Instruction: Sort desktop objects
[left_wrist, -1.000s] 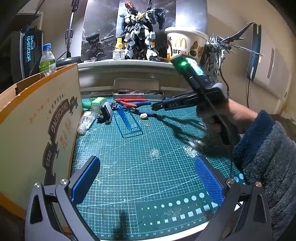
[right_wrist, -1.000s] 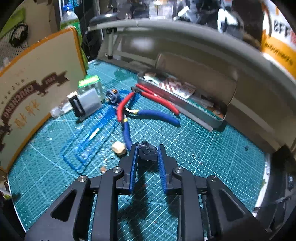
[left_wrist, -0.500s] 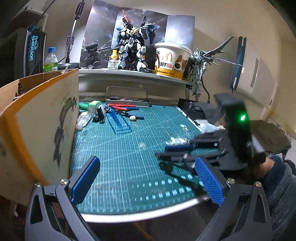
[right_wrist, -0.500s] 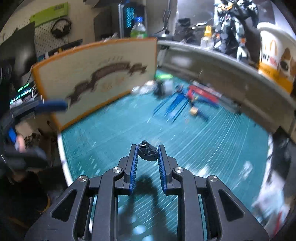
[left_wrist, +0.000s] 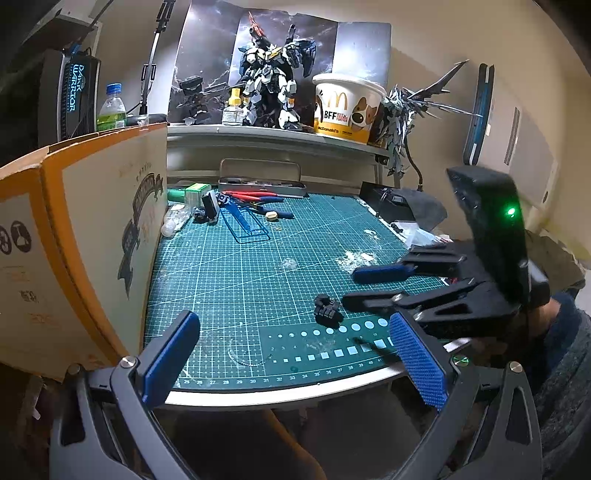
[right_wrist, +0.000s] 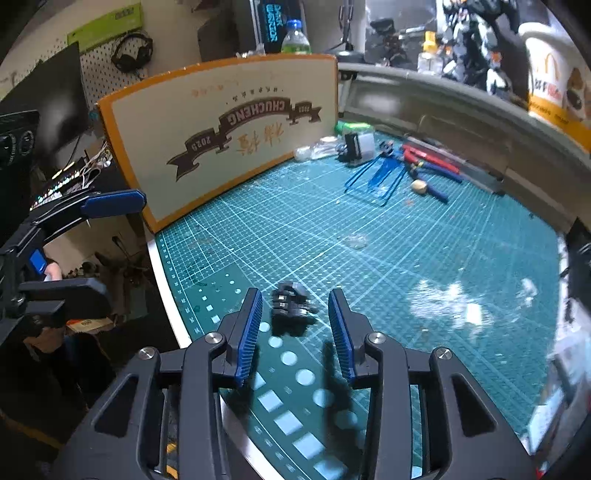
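**Release of the small black part at the near edge of the mat**

Release is the step in hand, judging from the right wrist view: the right gripper (right_wrist: 295, 325) has its jaws opening, and a small black part (right_wrist: 291, 304) lies on the green cutting mat (right_wrist: 406, 258) between the two blue pads, with a clear gap on either side, so nothing presses on it. It sits close to the mat's near edge, by the printed white circles and squares. The left gripper (left_wrist: 295, 354) hangs just off the near edge of the tabletop with its jaws wide apart and nothing between them.

Farther back, the middle of the mat is bare apart from pale scraps. At the far end the unsorted things crowd together: a blue plastic frame (right_wrist: 376, 177), red and blue pliers (right_wrist: 432, 162), a small tan block (right_wrist: 419, 185), a clear bottle lying on its side (right_wrist: 314, 149) and a green-topped box (right_wrist: 351, 127), in front of an open metal tin (left_wrist: 262, 182). A cardboard box (right_wrist: 229, 136) stands along the mat's left side.

The next move likely calls for lifting the right gripper straight clear of the part without nudging it, then reaching to the far cluster for another item; the pliers and the frame overlap, so a clean single pick there will need care.
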